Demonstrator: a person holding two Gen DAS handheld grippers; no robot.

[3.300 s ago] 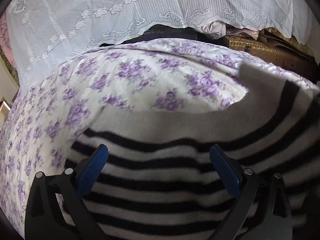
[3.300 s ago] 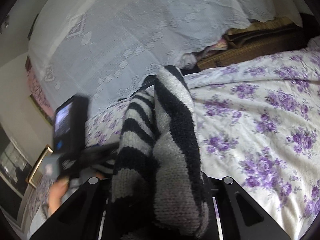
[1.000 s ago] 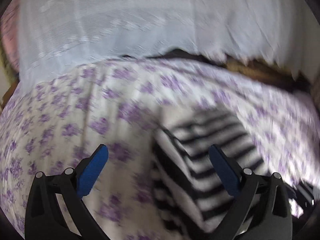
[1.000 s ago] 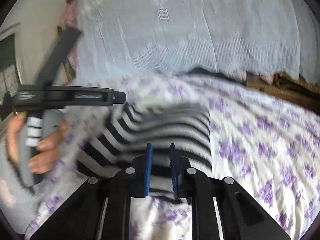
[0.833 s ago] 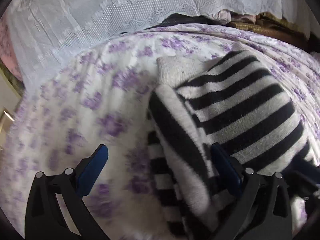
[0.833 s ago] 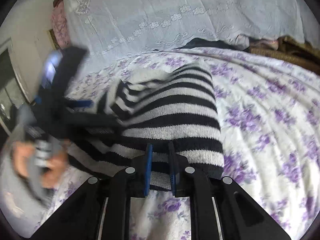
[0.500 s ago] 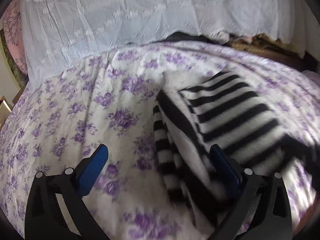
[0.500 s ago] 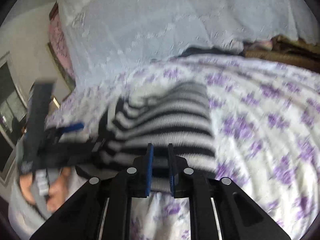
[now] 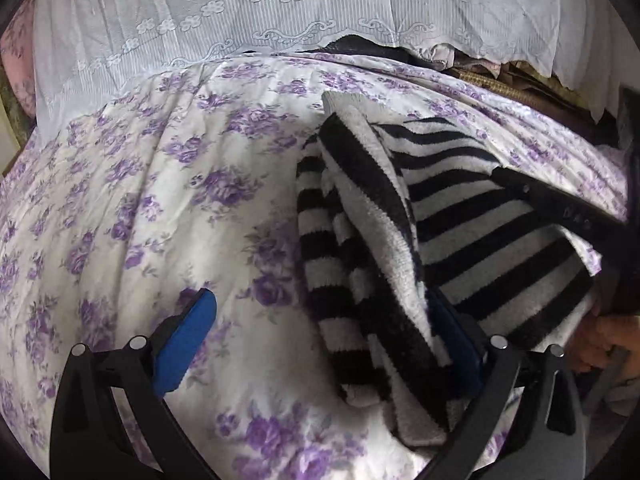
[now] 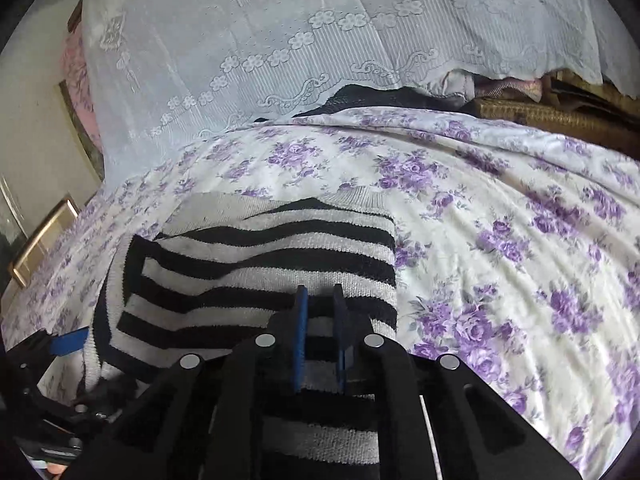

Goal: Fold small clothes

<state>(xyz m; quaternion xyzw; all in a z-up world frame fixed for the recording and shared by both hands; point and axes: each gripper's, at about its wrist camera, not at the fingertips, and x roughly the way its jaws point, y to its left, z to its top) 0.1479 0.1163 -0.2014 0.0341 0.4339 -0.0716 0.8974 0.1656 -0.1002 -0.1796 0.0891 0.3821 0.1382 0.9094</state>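
The striped sweater (image 10: 280,264) is down on the bed (image 10: 500,240) now, a compact, layered bundle on the purple-flowered sheet, where seconds ago it was bunched up and hoisted in the air by the right gripper (image 10: 320,332). That is the big change: the fold has landed. From the right wrist view the top panel lies fairly flat, stripes running across, with the pale hem band at the far edge.

The right gripper sits low over the near edge of the sweater, its blue pads drawn close with only a narrow gap, and striped knit shows through that gap; whether it pinches any fabric cannot be told from here. The left gripper (image 9: 320,344) stands wide apart beside the bundle's left edge, one pad over bare sheet, the other tucked against the thick folded side, which humps up in uneven layers.

Judging by that, the main fold looks done, but the left flank is lumpy and needs tidying or pressing flat. Behind the bed hangs a white lace curtain (image 9: 280,8), out of play.
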